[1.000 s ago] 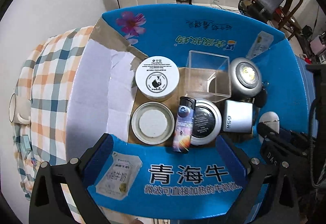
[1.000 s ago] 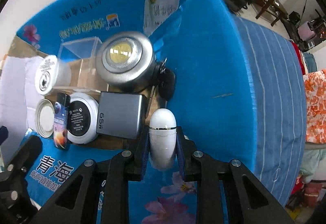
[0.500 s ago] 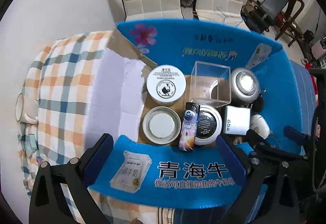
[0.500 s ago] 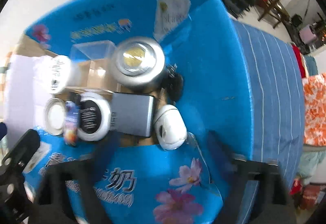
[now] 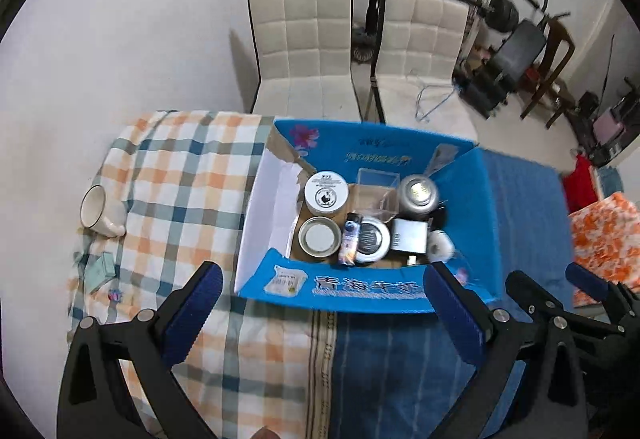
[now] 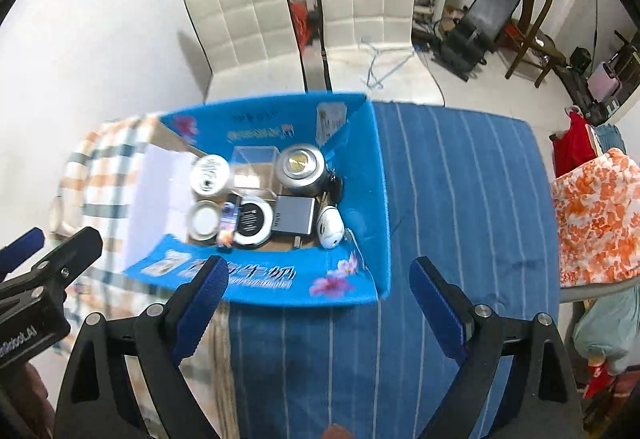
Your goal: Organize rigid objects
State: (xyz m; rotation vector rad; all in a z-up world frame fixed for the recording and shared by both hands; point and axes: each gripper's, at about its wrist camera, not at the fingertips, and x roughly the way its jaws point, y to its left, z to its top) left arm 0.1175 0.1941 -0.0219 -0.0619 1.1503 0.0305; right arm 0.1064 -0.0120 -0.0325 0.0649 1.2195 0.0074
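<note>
A blue cardboard box [image 5: 360, 291] [image 6: 256, 287] sits open on the table with several items packed inside. Among them are a white cream jar [image 5: 325, 192], a clear plastic cube [image 5: 376, 188], a silver round tin [image 6: 300, 169], a grey charger block [image 6: 294, 215], a black round tin [image 5: 371, 239], a lighter [image 5: 349, 238] and a white egg-shaped case [image 6: 330, 227] at the right end. My left gripper [image 5: 320, 307] and right gripper [image 6: 318, 303] both hover open and empty above the box's near wall.
A white mug [image 5: 98, 212] lies on the checked cloth [image 5: 180, 179] to the left, with a small green card [image 5: 101, 270] nearby. The blue striped cloth [image 6: 460, 199] covers the right side. Two white chairs [image 5: 360, 51] and gym gear [image 6: 472, 31] stand behind the table.
My right gripper let go of the white egg-shaped case, which now lies in the box. Both grippers pulled up and back, so the box looks much smaller.
</note>
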